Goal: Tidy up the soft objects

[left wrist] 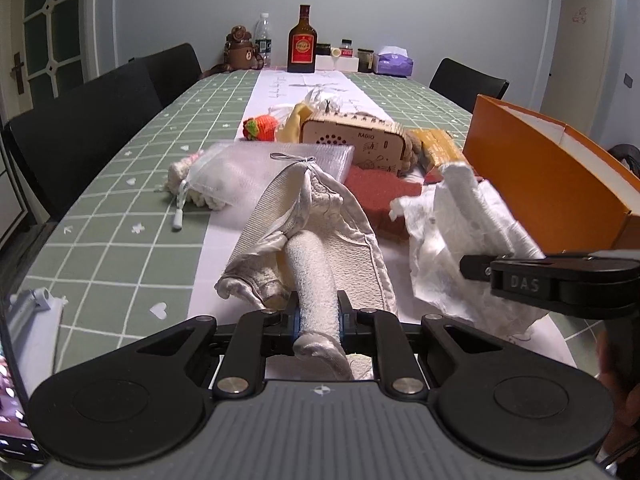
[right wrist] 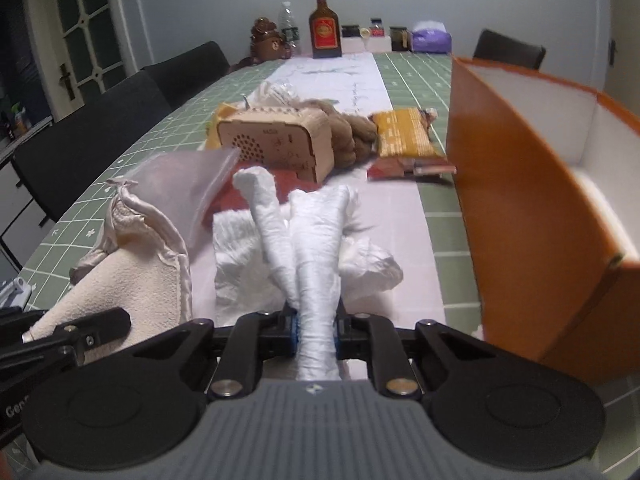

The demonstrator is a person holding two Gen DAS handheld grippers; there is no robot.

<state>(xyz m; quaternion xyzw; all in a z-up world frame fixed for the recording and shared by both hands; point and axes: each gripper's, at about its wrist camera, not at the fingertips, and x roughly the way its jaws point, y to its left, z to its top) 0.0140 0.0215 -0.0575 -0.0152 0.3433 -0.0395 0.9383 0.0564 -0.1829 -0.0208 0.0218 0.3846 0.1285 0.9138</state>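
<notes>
A home dining room: a long table [left wrist: 120,184] under a green checked tablecloth, with dark upholstered chairs [left wrist: 84,128] drawn up along its sides. A liquor bottle [left wrist: 303,40], a water bottle [left wrist: 263,40], small jars [left wrist: 365,60] and a tissue pack [left wrist: 394,62] stand at the far end by a plain wall, and a glazed door [left wrist: 52,28] is on the left.

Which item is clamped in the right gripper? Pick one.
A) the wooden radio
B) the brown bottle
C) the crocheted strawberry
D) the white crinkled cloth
D: in the right wrist view the right gripper is shut on a twisted bunch of the white crinkled cloth, the rest of it spread on the table ahead.
</notes>
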